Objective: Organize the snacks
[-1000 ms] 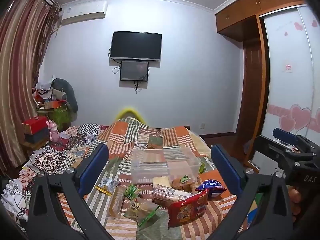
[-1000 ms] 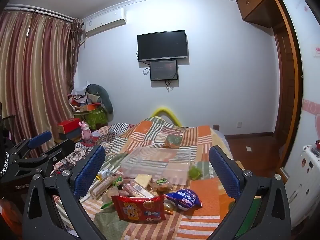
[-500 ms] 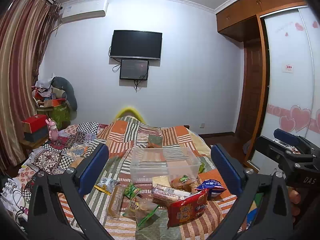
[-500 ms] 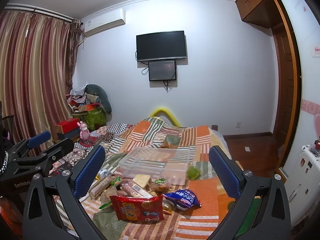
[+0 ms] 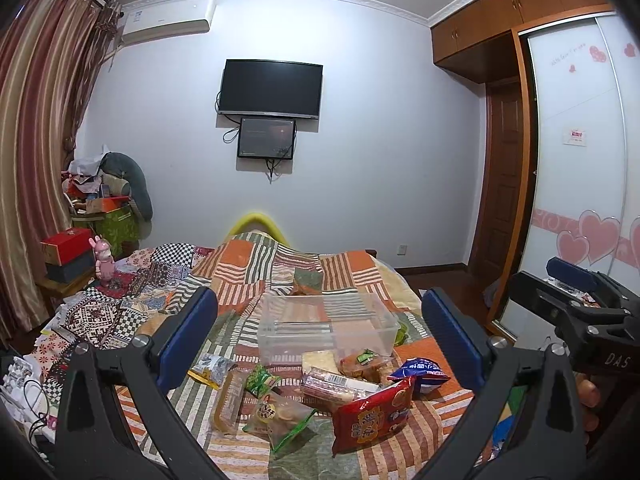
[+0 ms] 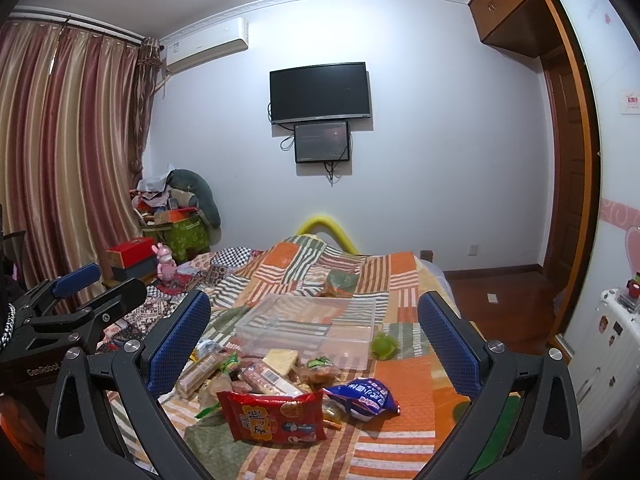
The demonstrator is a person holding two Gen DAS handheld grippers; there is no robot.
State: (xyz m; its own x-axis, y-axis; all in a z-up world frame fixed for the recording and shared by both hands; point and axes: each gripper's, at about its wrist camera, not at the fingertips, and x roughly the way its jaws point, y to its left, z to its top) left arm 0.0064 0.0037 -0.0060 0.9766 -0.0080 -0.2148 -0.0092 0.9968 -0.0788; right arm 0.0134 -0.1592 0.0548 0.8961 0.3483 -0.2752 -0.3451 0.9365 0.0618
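Observation:
A clear plastic bin (image 5: 326, 330) (image 6: 308, 326) lies empty on the striped bed quilt. A pile of snack packs lies in front of it: a red bag (image 5: 372, 414) (image 6: 274, 416), a blue bag (image 5: 420, 372) (image 6: 362, 394), a long wrapped biscuit pack (image 5: 338, 386) (image 6: 264, 380) and several smaller packets. My left gripper (image 5: 320, 344) is open and empty, held above the near edge of the pile. My right gripper (image 6: 314, 344) is open and empty, also above the pile. Each gripper shows at the side of the other's view.
The bed quilt (image 5: 280, 272) stretches back to a yellow headboard (image 5: 256, 222). A green round object (image 6: 384, 346) lies right of the bin. Boxes and clutter stand at the left by the curtain (image 6: 60, 152). A wardrobe (image 5: 580, 160) and a door are at the right.
Both views have shifted slightly; the snacks and bin sit a touch lower and closer in view. Both grippers stay open and empty.

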